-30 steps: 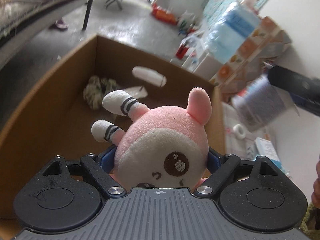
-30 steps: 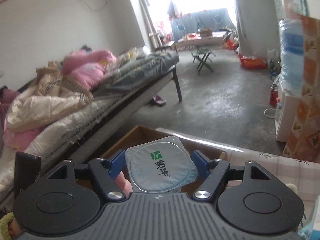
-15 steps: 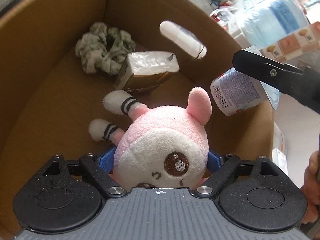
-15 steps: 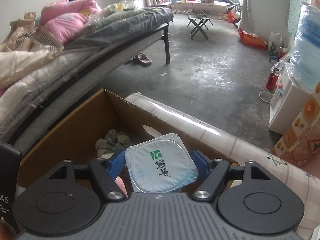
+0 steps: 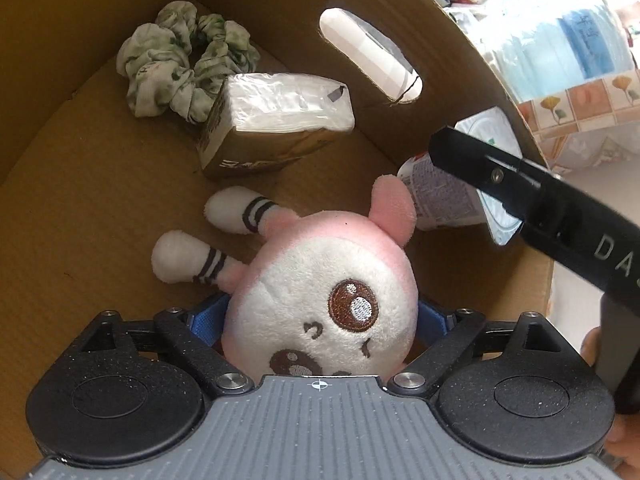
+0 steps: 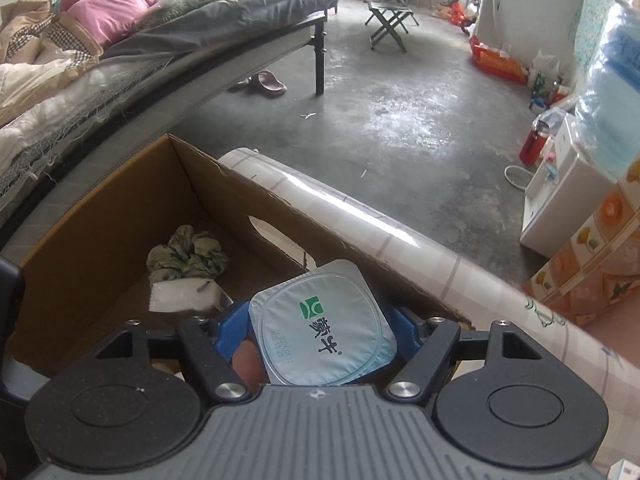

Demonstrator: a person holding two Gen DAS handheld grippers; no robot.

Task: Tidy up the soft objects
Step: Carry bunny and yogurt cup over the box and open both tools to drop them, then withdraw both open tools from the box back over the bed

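Your left gripper (image 5: 318,322) points down into the cardboard box (image 5: 100,168); its jaws have just been opening, with the pink plush toy (image 5: 320,288) between the blue pads, whose contact you can't judge. Past the toy lie a green scrunchie (image 5: 180,60) and a tissue pack (image 5: 276,120) on the box floor. Your right gripper (image 6: 320,334) grips a yogurt cup (image 6: 324,332) over the box's right wall.

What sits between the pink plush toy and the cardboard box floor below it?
Nothing visible: the pink-and-white plush toy hangs over bare floor of the brown cardboard box. The tissue pack and green scrunchie lie further back, clear of it.
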